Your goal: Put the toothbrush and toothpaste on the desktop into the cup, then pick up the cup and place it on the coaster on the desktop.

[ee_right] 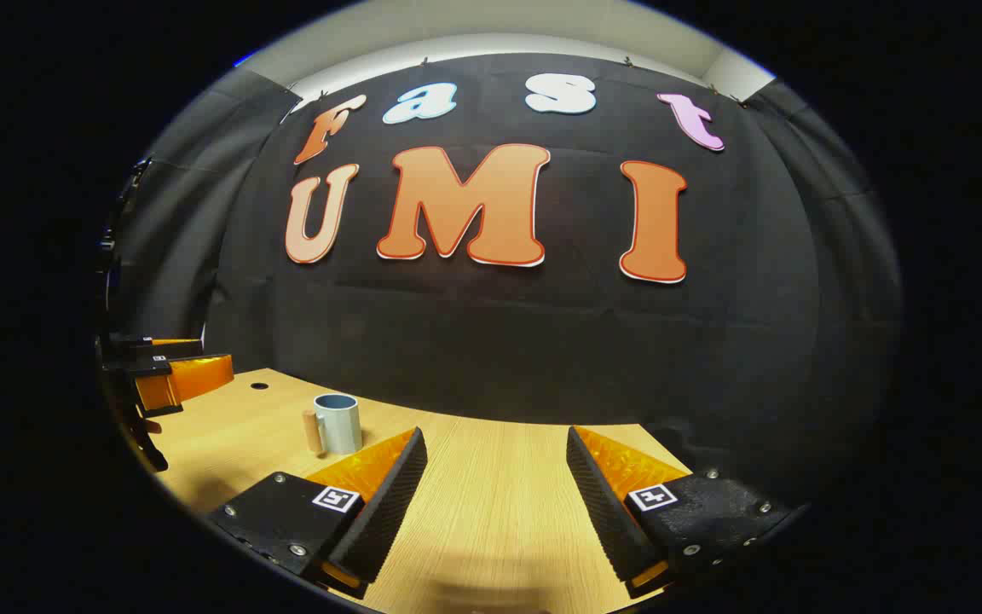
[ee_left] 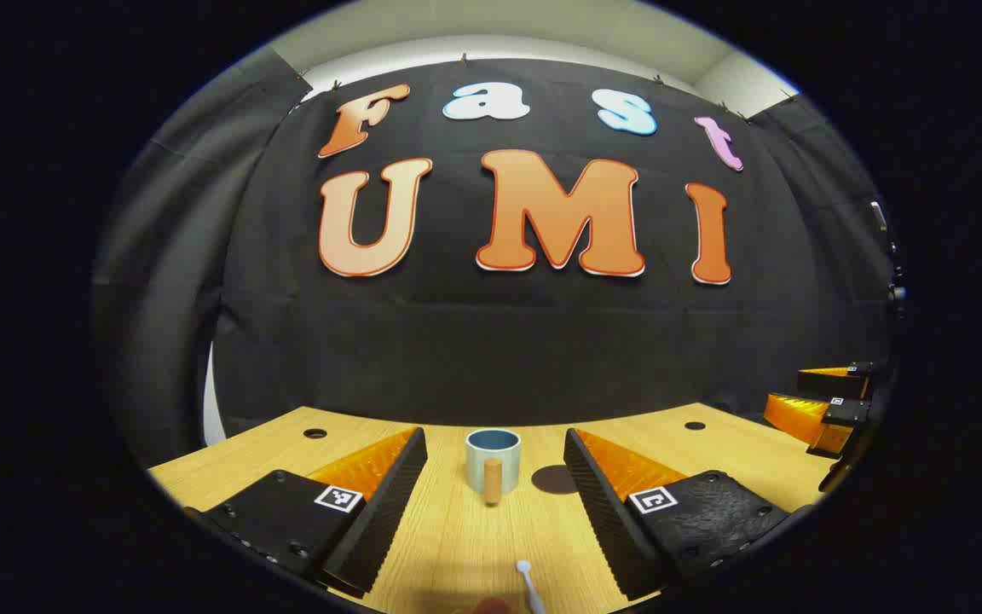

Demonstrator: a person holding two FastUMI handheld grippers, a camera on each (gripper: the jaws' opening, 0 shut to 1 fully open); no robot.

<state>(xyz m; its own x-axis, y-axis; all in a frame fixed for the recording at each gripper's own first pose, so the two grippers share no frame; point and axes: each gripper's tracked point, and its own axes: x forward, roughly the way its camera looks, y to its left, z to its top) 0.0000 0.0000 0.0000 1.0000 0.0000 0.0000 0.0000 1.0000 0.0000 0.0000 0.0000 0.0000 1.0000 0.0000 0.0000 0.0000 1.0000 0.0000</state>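
Note:
A pale mug (ee_left: 493, 460) with a blue inside and a wooden handle stands on the wooden desk (ee_left: 457, 546), straight ahead of my left gripper (ee_left: 495, 477), whose fingers are spread wide with nothing between them. A dark round coaster (ee_left: 553, 479) lies just right of the mug. The white end of a toothbrush (ee_left: 528, 584) pokes in at the bottom of the left gripper view. In the right gripper view the mug (ee_right: 337, 424) stands far left, and my right gripper (ee_right: 495, 473) is open over bare desk (ee_right: 499, 529). Each view shows the other gripper at its edge (ee_left: 832, 401) (ee_right: 163, 375).
The black cloth wall closes off the back of the desk. Two small round holes (ee_left: 314, 433) (ee_left: 695, 425) sit near the desk's far edge, and one hole (ee_right: 259, 386) shows in the right gripper view.

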